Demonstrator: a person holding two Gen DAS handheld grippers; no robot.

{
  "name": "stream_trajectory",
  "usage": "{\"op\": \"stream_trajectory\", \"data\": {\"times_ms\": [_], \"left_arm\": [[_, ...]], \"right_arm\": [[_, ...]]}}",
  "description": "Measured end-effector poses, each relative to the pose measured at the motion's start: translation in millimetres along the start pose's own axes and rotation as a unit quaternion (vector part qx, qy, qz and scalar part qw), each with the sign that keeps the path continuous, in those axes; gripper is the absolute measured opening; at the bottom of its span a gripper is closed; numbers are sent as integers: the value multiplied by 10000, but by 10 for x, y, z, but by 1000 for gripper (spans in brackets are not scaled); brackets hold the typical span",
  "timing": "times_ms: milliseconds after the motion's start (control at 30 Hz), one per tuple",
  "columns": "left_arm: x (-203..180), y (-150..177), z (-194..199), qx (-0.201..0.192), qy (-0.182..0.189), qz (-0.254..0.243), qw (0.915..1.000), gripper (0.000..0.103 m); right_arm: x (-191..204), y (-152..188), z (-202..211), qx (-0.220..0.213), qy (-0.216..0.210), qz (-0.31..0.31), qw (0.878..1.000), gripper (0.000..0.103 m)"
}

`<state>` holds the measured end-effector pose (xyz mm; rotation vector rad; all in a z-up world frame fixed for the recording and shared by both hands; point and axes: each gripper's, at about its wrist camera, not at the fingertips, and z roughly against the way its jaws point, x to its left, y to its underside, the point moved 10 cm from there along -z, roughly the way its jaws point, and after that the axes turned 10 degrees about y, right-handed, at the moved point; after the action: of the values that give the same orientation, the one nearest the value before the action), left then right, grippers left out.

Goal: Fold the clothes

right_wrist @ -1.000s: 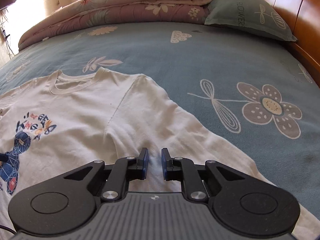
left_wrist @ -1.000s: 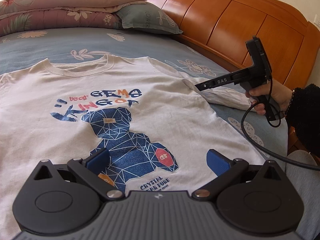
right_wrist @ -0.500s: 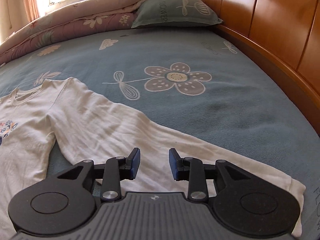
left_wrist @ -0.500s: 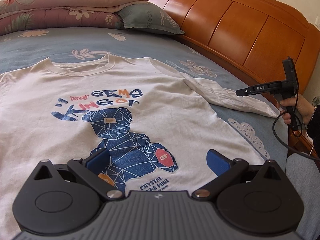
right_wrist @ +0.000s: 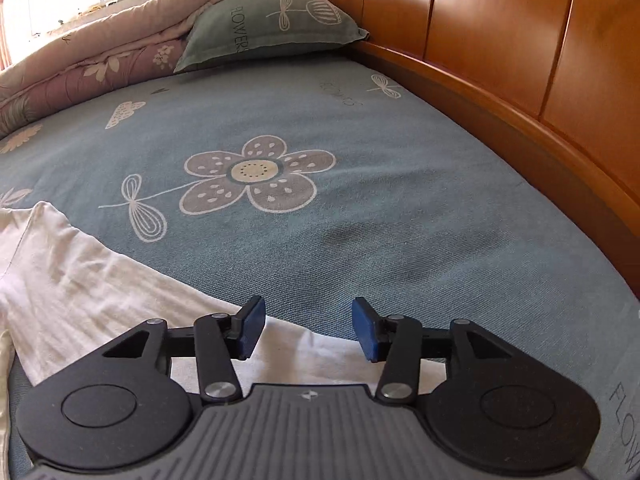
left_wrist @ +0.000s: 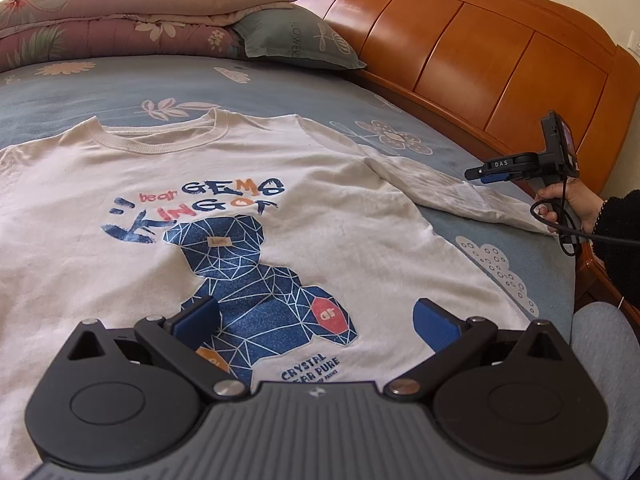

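The left wrist view sits low over the T-shirt, facing the pillow at upper centre. The right wrist view hovers close above the sleeve, facing the same pillow.

The white printed T-shirt lies flat on the blue flowered bedsheet, its sleeve stretched right toward the wooden headboard; the grey-green pillow lies behind, seemingly against the folded quilt.

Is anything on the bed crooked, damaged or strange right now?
Nothing is damaged or spilled. The white T-shirt lies flat, print up, on the bed sheet. Only its long sleeve is wrinkled, stretched sideways toward the headboard.
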<state>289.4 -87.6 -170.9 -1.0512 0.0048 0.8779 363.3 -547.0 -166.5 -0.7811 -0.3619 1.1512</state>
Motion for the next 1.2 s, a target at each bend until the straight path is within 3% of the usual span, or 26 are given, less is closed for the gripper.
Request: {"op": "stream_trajectory", "data": {"times_ms": [167,267,333,433,500,533,600,767,900,1000,1100,1200], "left_arm": [[6,-6,7,-6,20,41,10000,102],[7,-6,5,-9,23,42,10000,102],[4,-3,2,-5,3,21,10000,102],[-2,0,-6,5,-26,-15,10000,102],[-2,-3,0,10,-34,0,10000,102],[-2,-4,4,12,-38,7,10000,102],[-1,-7,14,15,-38,42,10000,102],[36,-47,63,-27,-57,308,9995,102],[77,-60,90,-35,-216,356,9991,102],[106,-65,107,-8,-393,332,9987,102],[151,-59,118,88,-707,202,9973,102],[201,-76,145,61,-779,251,9966,102]], "right_arm": [[-361,39,207,11,174,-152,9997,53],[-503,151,321,185,-191,-599,9979,54],[-515,276,320,336,-230,-546,9977,56],[-559,414,156,426,284,-220,9984,58],[-653,462,53,307,590,-174,9976,70],[-769,464,26,285,715,-391,9963,74],[-928,475,33,284,647,-825,9941,70],[-749,426,337,301,367,-834,9954,67],[-292,489,548,350,-196,-412,9983,68],[-262,718,510,692,79,-126,9975,68],[-495,839,573,639,109,-595,9961,69],[-511,729,666,632,150,-787,9948,70]]}}
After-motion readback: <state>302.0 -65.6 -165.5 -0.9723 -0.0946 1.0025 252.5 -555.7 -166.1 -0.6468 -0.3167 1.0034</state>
